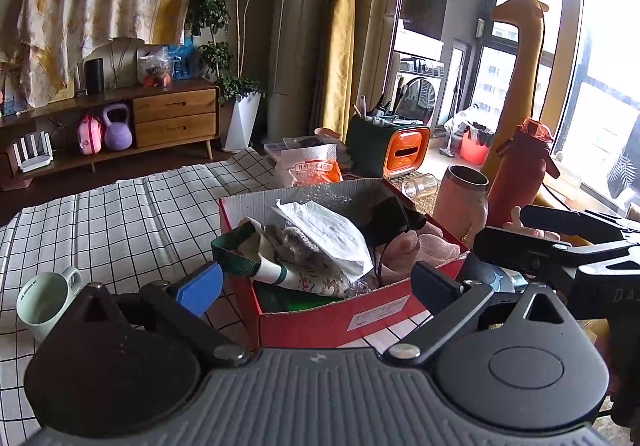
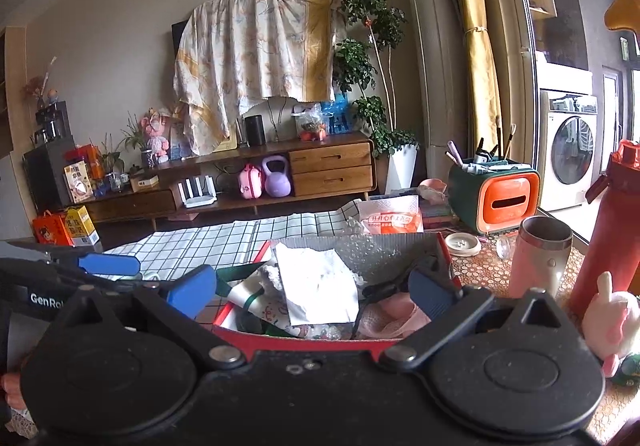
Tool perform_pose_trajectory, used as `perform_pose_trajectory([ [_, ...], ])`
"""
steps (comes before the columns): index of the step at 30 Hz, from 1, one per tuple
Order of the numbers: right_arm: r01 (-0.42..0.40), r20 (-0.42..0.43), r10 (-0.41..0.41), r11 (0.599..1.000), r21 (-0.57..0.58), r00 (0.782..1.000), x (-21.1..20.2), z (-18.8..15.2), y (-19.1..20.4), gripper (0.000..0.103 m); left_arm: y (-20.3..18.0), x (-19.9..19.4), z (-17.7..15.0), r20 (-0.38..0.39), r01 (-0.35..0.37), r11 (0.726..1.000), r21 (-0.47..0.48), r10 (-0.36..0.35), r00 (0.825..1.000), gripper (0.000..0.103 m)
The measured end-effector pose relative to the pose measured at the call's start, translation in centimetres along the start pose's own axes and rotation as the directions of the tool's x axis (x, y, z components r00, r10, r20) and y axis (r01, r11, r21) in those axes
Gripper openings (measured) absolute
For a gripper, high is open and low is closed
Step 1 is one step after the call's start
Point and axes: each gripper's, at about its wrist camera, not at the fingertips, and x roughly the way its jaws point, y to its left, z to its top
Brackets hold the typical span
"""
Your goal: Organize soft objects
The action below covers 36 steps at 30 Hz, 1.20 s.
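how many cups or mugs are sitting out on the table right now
2. A pale green mug stands on the checked cloth, left of the red box. A pink cup stands right of the box, beside the red bottle. Others may be hidden behind the box.

Pale mug [image 1: 42,304] on checked cloth [image 1: 120,213] — red bottle [image 1: 516,173] opposite.

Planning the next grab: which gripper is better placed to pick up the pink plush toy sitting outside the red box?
Right. The pink plush toy sits just beside the open right gripper, while the left gripper faces the red box.
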Motion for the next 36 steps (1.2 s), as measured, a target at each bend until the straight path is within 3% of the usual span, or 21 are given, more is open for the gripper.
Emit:
perform_pose_trajectory([
  [13,-0.003,-0.017,0.004,0.999,0.047,1.0,-1.6,-1.4,0.5,0.103,-0.4,-1.3,-1.7,0.01,-0.038,0.999,-0.016,0.039,0.999,0.101],
  [36,-0.01,-0.043,0.012,0.998,0.057,0.999,-1.8,-2.5,1.0,0.103,-1.0,-2.2,-2.8,0.011,-0.031,0.999,-0.015,0.031,0.999,0.101],
])
